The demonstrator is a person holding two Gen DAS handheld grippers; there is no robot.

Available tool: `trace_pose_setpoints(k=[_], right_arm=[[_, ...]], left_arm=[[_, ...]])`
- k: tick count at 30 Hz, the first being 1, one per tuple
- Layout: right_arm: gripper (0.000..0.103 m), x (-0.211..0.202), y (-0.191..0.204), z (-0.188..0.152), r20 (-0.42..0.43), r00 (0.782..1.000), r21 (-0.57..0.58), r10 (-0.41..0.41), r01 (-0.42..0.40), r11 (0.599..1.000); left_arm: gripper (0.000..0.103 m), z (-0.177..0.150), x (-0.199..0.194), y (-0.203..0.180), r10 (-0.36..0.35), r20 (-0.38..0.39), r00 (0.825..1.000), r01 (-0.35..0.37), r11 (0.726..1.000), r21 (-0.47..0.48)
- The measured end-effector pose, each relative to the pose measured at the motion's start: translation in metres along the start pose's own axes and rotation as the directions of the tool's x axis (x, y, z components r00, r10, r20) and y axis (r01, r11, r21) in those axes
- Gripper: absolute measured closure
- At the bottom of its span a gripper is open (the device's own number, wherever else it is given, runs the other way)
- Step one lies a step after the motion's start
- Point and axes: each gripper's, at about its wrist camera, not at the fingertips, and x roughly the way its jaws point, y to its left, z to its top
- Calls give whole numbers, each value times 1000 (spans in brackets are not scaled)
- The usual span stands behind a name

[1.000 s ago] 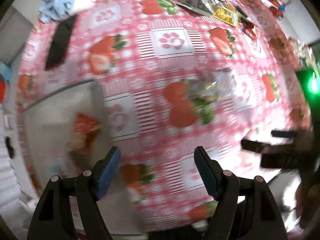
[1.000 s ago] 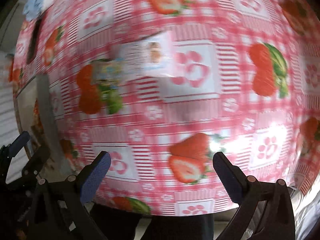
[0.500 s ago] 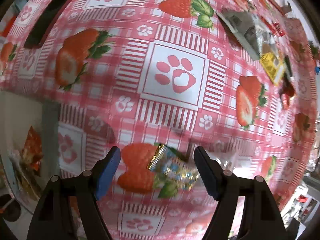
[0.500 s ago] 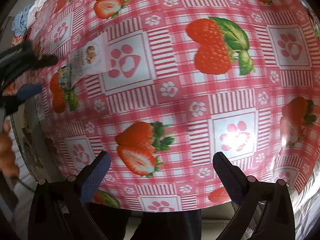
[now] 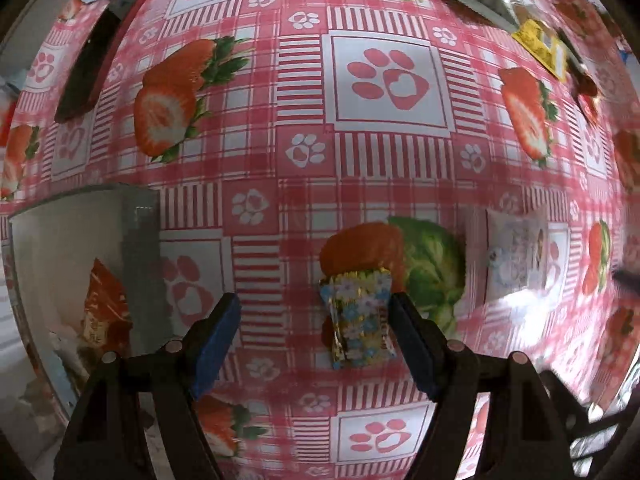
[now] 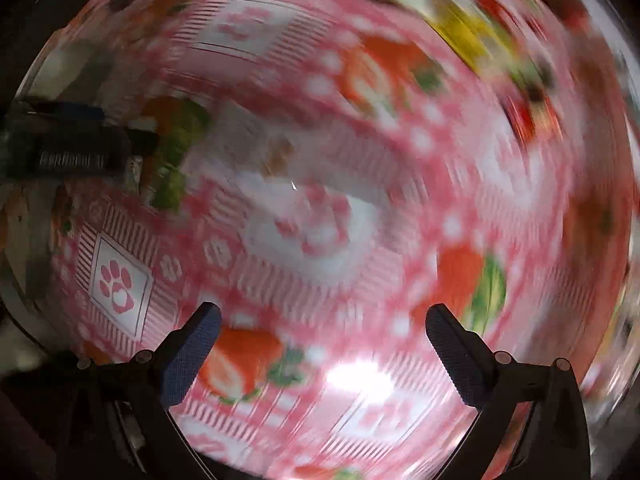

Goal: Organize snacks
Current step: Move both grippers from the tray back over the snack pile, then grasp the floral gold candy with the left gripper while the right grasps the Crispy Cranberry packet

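Left wrist: the left gripper (image 5: pixel 314 332) gapes wide, holding nothing; a candy (image 5: pixel 360 318) lies against its right finger. The bin (image 5: pixel 80 216), left of it, holds few packets; several wait.

Right wrist: the right gripper (image 6: pixel 320 330) is wide, empty, blurred.

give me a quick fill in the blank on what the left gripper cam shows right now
1. The left gripper is ____, jaws apart.
2. The floral candy packet lies against its ____ finger.
3. The tablecloth is printed with paw prints and ____.
4. The white bin sits to the gripper's ____.

Missing words: open; right; strawberries; left
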Motion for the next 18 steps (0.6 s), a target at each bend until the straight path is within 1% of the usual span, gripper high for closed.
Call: trace_pose_setpoints(k=[2,4,7,9,10,12,13,14,15,17,18], right_arm=[[0,1,9,14,21,1000,-110,-20,22,994],[0,4,17,26,38,999,-203,-34,41,978],[0,10,25,35,56,997,-323,-60,75,943],[0,14,28,39,62,996,-375,-63,82,924],[0,16,31,42,58,997,-392,-54,73,917],[0,20,32,46,44,998,-408,-38,52,911],[1,23,33,49,30,999,-414,-36,45,909],[9,25,36,49,20,999,-415,-38,43,909],[11,25,35,48,9,1000,-408,-20,22,913],[26,23,33,46,-16,1000,-375,21,-26,927],[30,21,34,44,-16,1000,-361,22,-26,932]], left_arm=[[24,-6,-3,5,-9,8,1000,9,1000,10],[24,-13,-6,7,-18,12,1000,18,1000,9],[24,-29,-10,17,-32,16,999,32,999,-10],[24,-33,-10,28,-37,11,999,38,999,-28],[24,-40,-9,34,-39,10,999,39,999,-34],[24,-46,-11,42,-37,10,999,37,999,-39],[24,-52,-12,39,-34,10,999,34,999,-40],[24,-54,-12,41,-33,8,999,33,999,-41],[24,-57,-12,45,-33,7,999,33,999,-41],[24,-59,-11,45,-37,5,999,37,998,-41],[24,-58,-9,42,-38,5,999,38,999,-39]])
